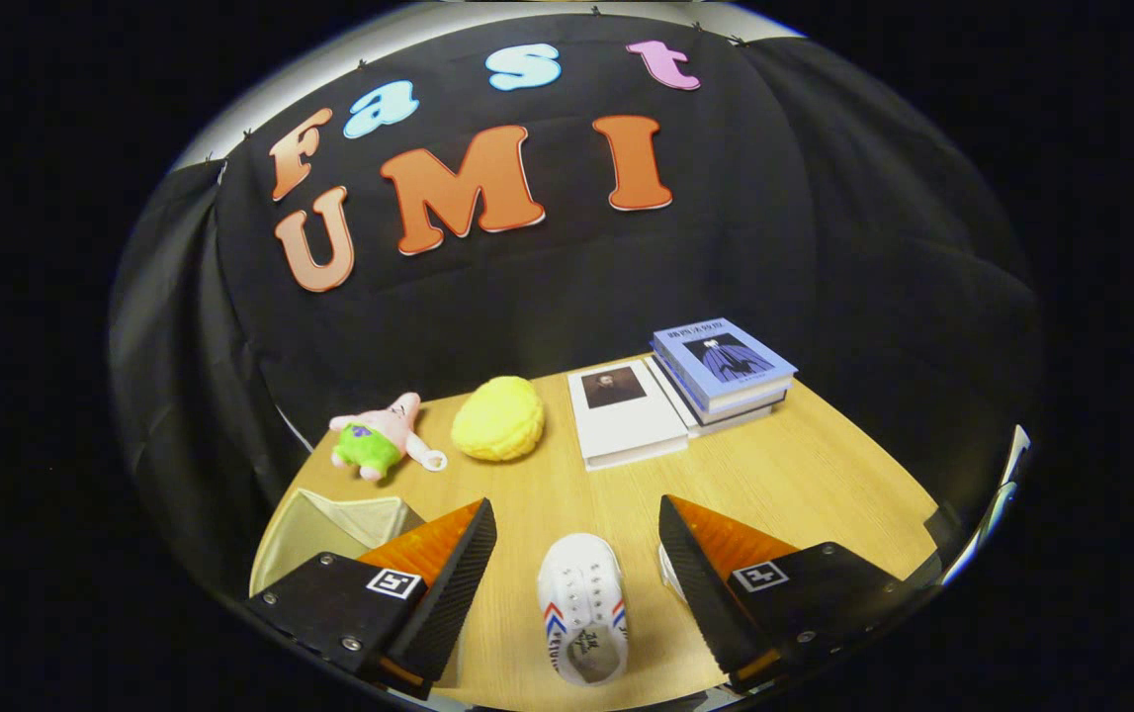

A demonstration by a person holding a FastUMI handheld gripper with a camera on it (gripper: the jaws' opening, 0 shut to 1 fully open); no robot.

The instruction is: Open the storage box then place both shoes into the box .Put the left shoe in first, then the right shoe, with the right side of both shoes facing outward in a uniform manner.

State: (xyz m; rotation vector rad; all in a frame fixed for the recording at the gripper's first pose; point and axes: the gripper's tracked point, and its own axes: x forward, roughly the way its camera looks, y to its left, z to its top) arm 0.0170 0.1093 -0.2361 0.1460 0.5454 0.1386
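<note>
A small white shoe (581, 608) with red and blue side stripes lies on the wooden table (804, 475), toe pointing away from me, in the gap between my fingers and touching neither. A sliver of a second white shoe (668, 574) peeks out from behind the right finger. The pale storage box (329, 529) sits behind the left finger with its top open; most of it is hidden by that finger. My gripper (576, 524) hovers above the table, open wide.
At the back of the table lie a pink plush star toy (379, 435) with green shorts, a yellow round plush (499, 418), a white book (623, 413) and a stack of books (725, 368) with a blue one on top. Black cloth walls close in behind.
</note>
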